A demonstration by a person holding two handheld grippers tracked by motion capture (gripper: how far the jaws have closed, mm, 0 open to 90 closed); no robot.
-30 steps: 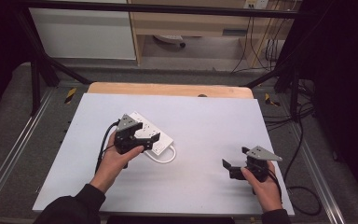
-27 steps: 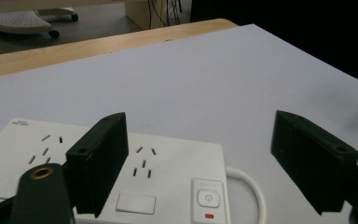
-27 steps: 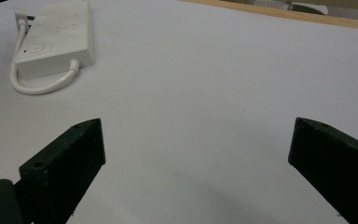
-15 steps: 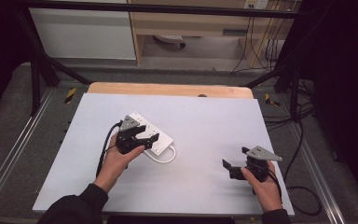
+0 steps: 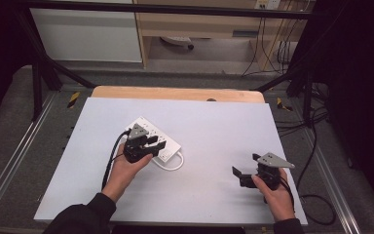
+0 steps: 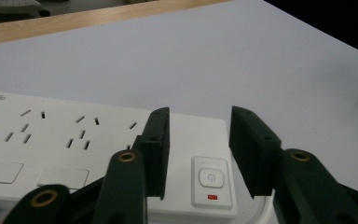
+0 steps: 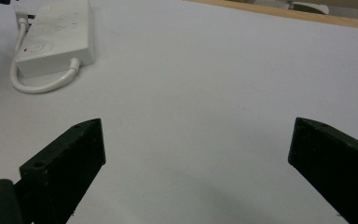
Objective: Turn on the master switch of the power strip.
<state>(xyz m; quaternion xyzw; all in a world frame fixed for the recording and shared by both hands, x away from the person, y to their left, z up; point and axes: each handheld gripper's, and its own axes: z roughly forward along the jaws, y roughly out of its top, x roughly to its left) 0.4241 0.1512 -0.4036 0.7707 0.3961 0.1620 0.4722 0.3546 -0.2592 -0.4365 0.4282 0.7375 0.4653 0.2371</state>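
Slippage is the main risk: the left hand-held gripper (image 6: pixel 200 154) hovers over the near end of the white power strip (image 6: pixel 74 144), its jaws part-closed and just now narrowing, with the power button (image 6: pixel 210 178) and its red light below the gap between them. Nothing is pinched yet. If they close on the strip's flat top rather than its sides, I judge that the pads would skate off, or press the button by accident. The strip lies flat on the table (image 5: pixel 214 126), directly under and ahead of that hand-held gripper. Its short white cable (image 5: pixel 171 165) loops out just beside the jaws and could snag or drag the strip. The right hand-held gripper (image 5: pixel 246 176) rests well apart, jaws wide and empty, with bare table between it and the strip, so nothing blocks it.
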